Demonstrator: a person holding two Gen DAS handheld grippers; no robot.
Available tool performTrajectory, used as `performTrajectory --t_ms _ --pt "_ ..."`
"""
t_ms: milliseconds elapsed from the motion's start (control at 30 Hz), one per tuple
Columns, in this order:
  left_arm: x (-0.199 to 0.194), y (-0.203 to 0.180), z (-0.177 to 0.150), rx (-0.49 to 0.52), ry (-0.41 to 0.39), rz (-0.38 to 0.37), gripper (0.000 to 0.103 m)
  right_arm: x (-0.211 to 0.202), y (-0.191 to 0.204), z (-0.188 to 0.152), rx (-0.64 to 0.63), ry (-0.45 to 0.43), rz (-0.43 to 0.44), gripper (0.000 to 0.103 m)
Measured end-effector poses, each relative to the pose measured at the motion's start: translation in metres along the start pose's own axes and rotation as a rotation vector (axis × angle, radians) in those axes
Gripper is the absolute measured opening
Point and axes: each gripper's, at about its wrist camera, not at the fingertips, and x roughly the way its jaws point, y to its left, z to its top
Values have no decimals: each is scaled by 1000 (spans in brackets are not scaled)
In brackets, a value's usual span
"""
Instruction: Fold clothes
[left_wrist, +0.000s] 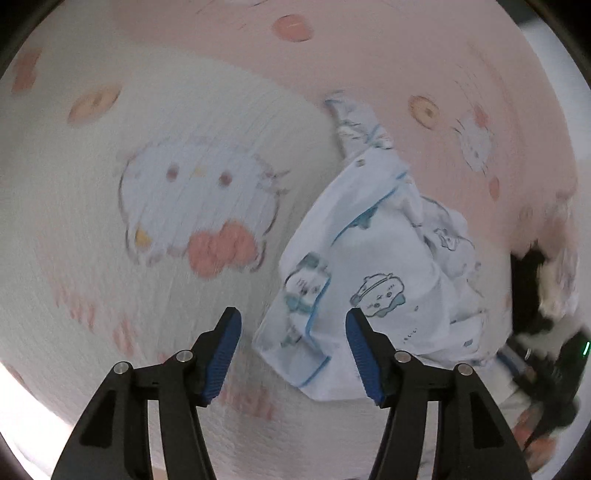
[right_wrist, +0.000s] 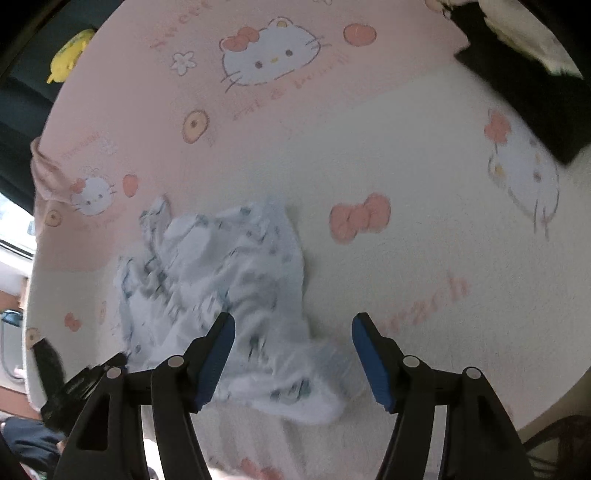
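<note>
A small white garment (left_wrist: 373, 266) with blue trim and cartoon prints lies crumpled on a pink and white cartoon-cat bedspread (left_wrist: 147, 110). In the left wrist view my left gripper (left_wrist: 293, 354) hovers open over the garment's near corner, nothing between its blue pads. The right wrist view shows the same garment (right_wrist: 221, 280), blurred, bunched at the lower left. Above its near edge my right gripper (right_wrist: 293, 358) is open and holds nothing. The other gripper shows as a dark shape (left_wrist: 546, 373) at the right edge of the left wrist view.
The bedspread (right_wrist: 369, 147) covers a bed whose edge curves along the right and bottom. A black cloth (right_wrist: 517, 85) lies at the far right corner. A yellow soft toy (right_wrist: 70, 51) sits beyond the far left edge. Dark objects (left_wrist: 532, 288) lie right of the garment.
</note>
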Motion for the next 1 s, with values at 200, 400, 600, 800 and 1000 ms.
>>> performTrajectory --t_ms 200,400,600,800,1000 --pt "14 8 33 38 3 -43 56 1 3 26 -22 3 -4 65" --pt "21 -7 56 49 8 -49 56 11 7 45 -17 38 -7 65" --pt "35 -15 74 71 38 -41 56 22 24 63 -86 52 -2 65" --pt "32 -19 73 70 69 -93 56 33 40 72 -147 0 6 65" --pt "56 -35 89 53 85 -104 56 55 40 74 -160 41 -41 65"
